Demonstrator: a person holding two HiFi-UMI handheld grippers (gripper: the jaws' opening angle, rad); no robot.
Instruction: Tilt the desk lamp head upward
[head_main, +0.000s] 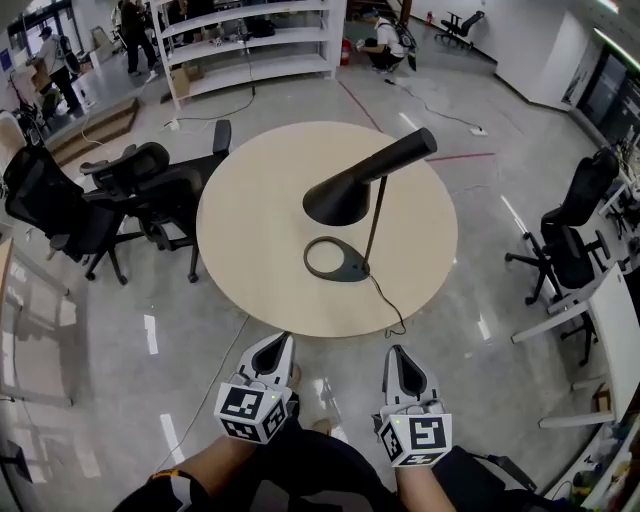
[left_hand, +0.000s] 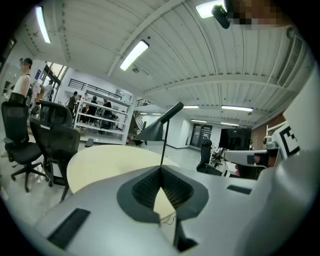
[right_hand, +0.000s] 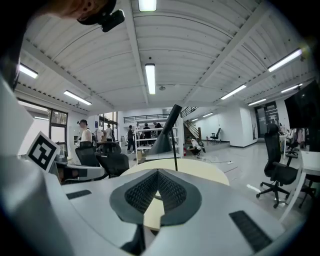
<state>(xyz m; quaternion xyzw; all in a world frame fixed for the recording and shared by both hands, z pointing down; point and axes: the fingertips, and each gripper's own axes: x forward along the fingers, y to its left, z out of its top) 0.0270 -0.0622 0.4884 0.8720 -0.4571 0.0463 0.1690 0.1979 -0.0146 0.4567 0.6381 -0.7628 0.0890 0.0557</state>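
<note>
The round surface (head_main: 250, 230) carries the desk lamp (head_main: 385, 165) near its middle, its cone-shaped head (head_main: 340, 198) drooping over the oval base (head_main: 350, 266). The left gripper (head_main: 283, 340) and right gripper (head_main: 397, 353) hang short of the near edge, both closed tight and empty (well apart from the lamp). Pushing the head up with nothing steadying the base could tip the lamp or drag it against its cable (head_main: 392, 308).

Both grippers hang low and side by side, noses pointing forward. The left gripper (head_main: 281, 340) has its jaws pressed together, nothing between them. The right gripper (head_main: 397, 352) matches: jaws together, empty. The left forearm (head_main: 215, 463) and right forearm (head_main: 416, 487) reach in from below.
</note>
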